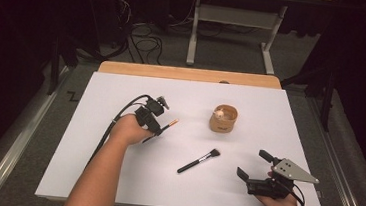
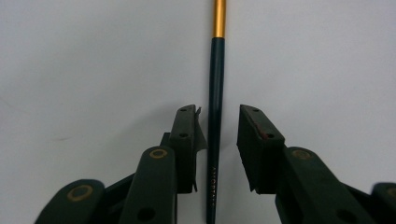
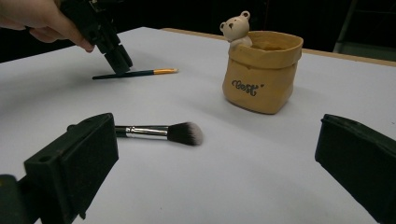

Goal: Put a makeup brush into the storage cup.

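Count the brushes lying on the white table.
2. The thin gold-banded brush lies between the left hand-held gripper's jaws; the fluffy makeup brush lies mid-table.

On the desk (image 1: 114, 177), take the pot (image 1: 223, 118) as the mark. The slim pencil-like brush (image 1: 169, 126) lies to its left, near it. The makeup brush (image 1: 199, 160) lies in front of the pot, toward the person. A small bear figure (image 1: 218, 114) sits at the pot's rim.
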Demonstrator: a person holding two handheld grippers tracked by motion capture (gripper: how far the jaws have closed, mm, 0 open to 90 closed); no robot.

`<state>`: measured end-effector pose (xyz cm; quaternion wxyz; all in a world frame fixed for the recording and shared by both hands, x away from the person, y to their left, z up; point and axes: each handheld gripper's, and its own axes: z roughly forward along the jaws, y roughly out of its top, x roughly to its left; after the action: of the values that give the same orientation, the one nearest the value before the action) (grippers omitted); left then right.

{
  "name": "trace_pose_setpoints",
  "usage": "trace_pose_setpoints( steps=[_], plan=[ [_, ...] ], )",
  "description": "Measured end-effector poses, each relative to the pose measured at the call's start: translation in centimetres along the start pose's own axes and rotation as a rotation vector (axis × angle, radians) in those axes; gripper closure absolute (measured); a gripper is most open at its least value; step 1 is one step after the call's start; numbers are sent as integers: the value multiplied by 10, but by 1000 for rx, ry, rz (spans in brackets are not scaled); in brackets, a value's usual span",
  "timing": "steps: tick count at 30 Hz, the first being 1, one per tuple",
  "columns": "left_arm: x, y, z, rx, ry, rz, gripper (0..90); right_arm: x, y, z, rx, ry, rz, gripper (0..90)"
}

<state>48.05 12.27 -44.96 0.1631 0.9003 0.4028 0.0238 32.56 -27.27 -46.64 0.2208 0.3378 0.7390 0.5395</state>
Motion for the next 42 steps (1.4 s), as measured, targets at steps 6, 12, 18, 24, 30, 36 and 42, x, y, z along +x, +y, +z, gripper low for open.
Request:
trace_pose_setpoints(
  steps=[6, 12, 18, 24, 30, 36, 42],
  plan=[
    [-1, 0, 2, 16, 6, 2, 735, 0, 0, 0, 0, 6, -4, 3],
    [-1, 0, 4, 29, 15, 5, 772, 0, 0, 0, -4, 0, 1, 3],
    [-2, 0, 6, 51, 24, 12, 790, 0, 0, 0, -3, 0, -1, 3],
    [-2, -1, 7, 51, 32, 8, 805, 0, 0, 0, -5, -3, 0, 3],
    [-1, -1, 7, 57, 32, 17, 808, 0, 0, 0, -5, -3, 1, 3],
    [-2, -1, 7, 57, 38, 16, 826, 0, 0, 0, 3, 4, 0, 3],
    [-2, -1, 8, 60, 39, 10, 831, 0, 0, 0, 1, 0, 4, 3]
  ],
)
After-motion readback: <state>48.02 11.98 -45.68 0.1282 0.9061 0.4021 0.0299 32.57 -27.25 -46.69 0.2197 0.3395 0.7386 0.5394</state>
